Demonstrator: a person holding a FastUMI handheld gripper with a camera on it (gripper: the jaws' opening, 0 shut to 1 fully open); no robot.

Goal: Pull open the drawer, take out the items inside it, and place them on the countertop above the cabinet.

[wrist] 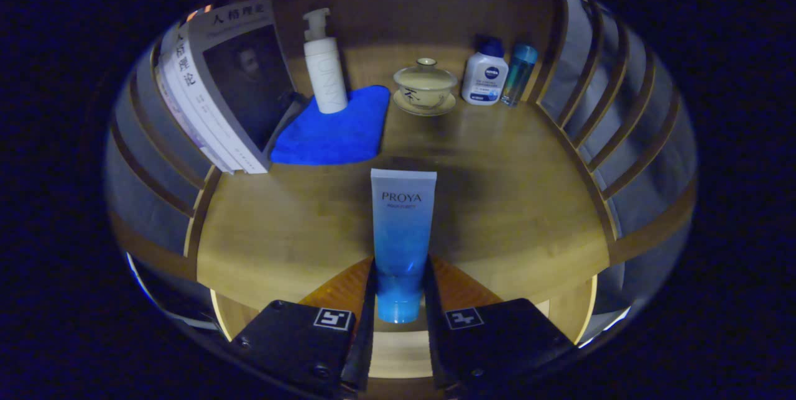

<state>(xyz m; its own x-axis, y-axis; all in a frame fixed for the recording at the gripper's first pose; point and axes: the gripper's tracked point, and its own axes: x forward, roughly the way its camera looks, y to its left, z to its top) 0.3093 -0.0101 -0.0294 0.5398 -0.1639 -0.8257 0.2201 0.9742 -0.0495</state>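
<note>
Under me is a wooden countertop (510, 201), yellow-brown and smooth, with a dark shadow in its middle part. Wooden rails (606, 114) curve along both sides of it, and a wooden wall stands behind it. The light is dim.

My gripper (400, 310) holds one blue tube (402, 238). Both fingers (368, 306) press on its lower part near the cap, so the jaws are closed to about the tube's width. The tube points forward over the countertop; I cannot tell if it touches the wood.

Beyond the fingers I count these things. One blue cloth (336, 132) lies flat, and one white pump bottle (325, 67) stands on its far corner. Just beside the cloth, some books (230, 86) lean together; the exact number I cannot tell. One lidded cup on a saucer (426, 86) stands near the back. Next to it are two small bottles, touching or almost: one white bottle (485, 73) with a dark cap and one slim teal bottle (519, 73).
</note>
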